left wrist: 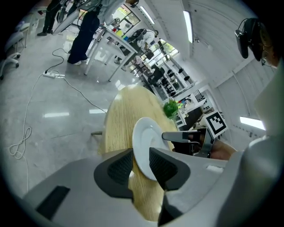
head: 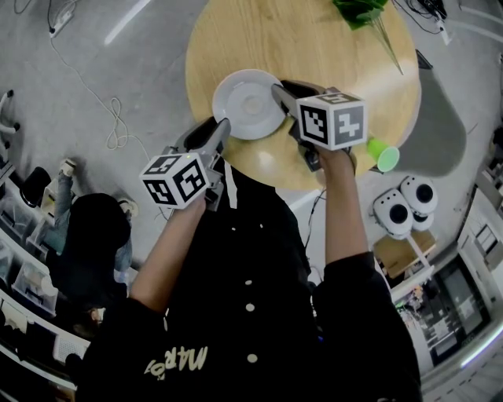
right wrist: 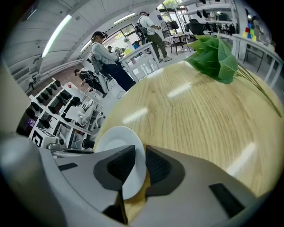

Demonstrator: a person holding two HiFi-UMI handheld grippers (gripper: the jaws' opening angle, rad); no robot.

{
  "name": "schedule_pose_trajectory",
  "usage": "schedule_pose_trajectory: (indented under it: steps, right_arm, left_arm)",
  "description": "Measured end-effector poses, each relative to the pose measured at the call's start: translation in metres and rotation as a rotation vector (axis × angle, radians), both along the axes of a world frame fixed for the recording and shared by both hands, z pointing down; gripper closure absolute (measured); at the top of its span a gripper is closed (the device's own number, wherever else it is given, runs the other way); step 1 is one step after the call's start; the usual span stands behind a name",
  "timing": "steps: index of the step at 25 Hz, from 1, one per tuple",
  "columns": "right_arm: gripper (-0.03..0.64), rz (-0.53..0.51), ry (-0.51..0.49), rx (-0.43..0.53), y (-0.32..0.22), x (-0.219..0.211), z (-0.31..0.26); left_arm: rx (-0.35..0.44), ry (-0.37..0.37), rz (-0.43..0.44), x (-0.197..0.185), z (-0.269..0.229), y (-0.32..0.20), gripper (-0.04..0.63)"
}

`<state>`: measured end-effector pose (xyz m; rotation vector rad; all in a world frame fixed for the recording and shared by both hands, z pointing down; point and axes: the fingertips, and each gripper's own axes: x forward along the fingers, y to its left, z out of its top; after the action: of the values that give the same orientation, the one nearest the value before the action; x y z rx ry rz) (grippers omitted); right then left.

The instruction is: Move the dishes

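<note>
A white plate (head: 247, 102) sits over the near part of the round wooden table (head: 314, 47). My left gripper (head: 224, 126) reaches in from the lower left and is shut on the plate's near-left rim. In the left gripper view the plate (left wrist: 144, 142) stands edge-on between the dark pads (left wrist: 119, 167). My right gripper (head: 277, 93) is shut on the opposite rim, and in its own view the plate (right wrist: 117, 142) passes between that gripper's (right wrist: 140, 166) jaws. Whether the plate rests on the wood or hangs just above it cannot be told.
A green cup (head: 383, 153) stands at the table's near-right edge. Green leaves (head: 357, 9) lie at the far side of the table (right wrist: 204, 102). White round devices (head: 405, 204) and a cable (head: 114, 126) are on the floor. A person in dark clothes (head: 86, 228) sits at left.
</note>
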<state>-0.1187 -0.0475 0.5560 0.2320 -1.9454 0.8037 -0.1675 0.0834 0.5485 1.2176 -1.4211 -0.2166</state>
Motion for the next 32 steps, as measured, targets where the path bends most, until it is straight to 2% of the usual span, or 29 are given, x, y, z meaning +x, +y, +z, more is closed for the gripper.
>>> schedule_pose_trajectory:
  steps: [5,11,17,25,32]
  right_arm:
    - [0.548,0.001,0.002,-0.014,0.000,0.001,0.000]
    - [0.555,0.001,0.005,-0.034,0.003,0.002,-0.001]
    - [0.560,0.057,-0.011,-0.048,0.008,0.005,-0.010]
    - [0.561,0.176,-0.050,-0.039,0.017,0.017,-0.039]
    - [0.566,0.356,-0.059,-0.031,0.027,0.054,-0.050]
  left_arm:
    - [-0.031,0.001,-0.020,-0.004,0.006,0.004,0.546]
    - [-0.051,0.030,-0.027,-0.009,0.008,0.005,0.554]
    - [-0.063,0.033,-0.002,-0.016,0.000,0.005,0.557]
    - [-0.062,-0.013,0.088,-0.019,-0.026,0.005,0.557]
    - [-0.072,-0.050,0.229,-0.006,-0.036,-0.006,0.557]
